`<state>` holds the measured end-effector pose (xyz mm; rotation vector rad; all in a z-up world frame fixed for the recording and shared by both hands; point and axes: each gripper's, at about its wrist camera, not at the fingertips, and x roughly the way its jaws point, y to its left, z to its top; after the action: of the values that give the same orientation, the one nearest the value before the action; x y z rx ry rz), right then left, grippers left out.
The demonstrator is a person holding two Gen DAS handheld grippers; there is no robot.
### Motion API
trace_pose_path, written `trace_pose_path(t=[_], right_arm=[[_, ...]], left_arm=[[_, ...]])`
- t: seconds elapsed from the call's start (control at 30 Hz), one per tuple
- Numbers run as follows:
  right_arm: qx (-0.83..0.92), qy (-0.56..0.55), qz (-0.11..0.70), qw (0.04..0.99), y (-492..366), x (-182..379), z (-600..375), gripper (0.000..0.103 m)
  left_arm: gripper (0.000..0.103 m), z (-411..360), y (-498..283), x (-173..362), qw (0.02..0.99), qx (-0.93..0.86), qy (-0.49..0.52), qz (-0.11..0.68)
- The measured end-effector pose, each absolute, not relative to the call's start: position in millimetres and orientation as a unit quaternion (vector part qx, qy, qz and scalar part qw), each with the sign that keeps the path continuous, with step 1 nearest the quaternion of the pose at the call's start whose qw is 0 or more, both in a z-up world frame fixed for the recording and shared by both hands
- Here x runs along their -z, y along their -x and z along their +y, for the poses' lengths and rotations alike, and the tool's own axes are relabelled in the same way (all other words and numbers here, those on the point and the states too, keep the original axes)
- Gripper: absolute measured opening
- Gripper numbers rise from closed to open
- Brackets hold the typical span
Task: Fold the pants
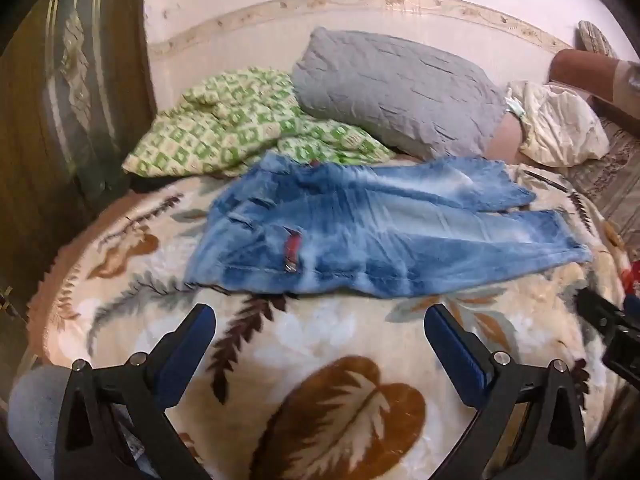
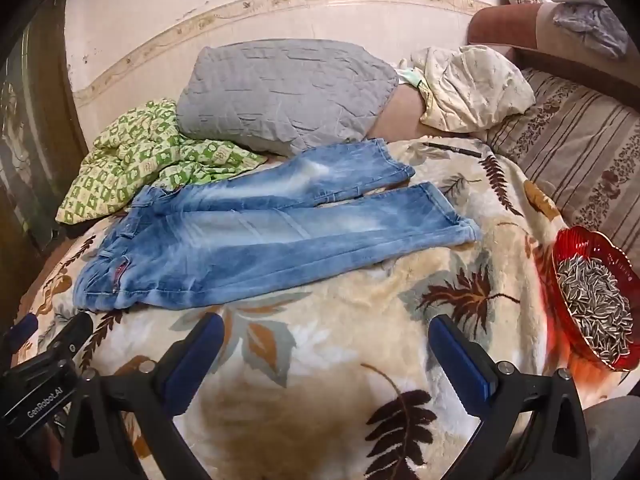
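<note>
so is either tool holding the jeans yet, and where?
Nothing held. Left tool and right tool are both open above the blanket, short of the jeans.

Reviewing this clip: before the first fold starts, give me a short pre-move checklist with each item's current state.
1. Jeans laid out flat on the blanket, legs side by side: ok.
2. Left hand-held gripper open and empty: ok.
3. Right hand-held gripper open and empty: ok.
4. Nothing lying on the jeans: ok.
5. Bowl of sunflower seeds clear of the fold area: not ok, it sits on the blanket near the leg hems.
6. Far leg free of the grey pillow: cannot tell, the edges look close.
</note>
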<state>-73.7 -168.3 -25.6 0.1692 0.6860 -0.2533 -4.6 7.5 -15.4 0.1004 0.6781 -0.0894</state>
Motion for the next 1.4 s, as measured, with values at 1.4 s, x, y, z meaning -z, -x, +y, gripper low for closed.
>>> trace_pose_path(t=[1.4], right_arm=[[0.073, -0.125, 0.340, 0.929, 66.4, 25.7, -225.1, 0.103]], left_arm=[[0.103, -0.3, 11.8, 25.8, 0.935, 0.047, -0.085, 0.342]])
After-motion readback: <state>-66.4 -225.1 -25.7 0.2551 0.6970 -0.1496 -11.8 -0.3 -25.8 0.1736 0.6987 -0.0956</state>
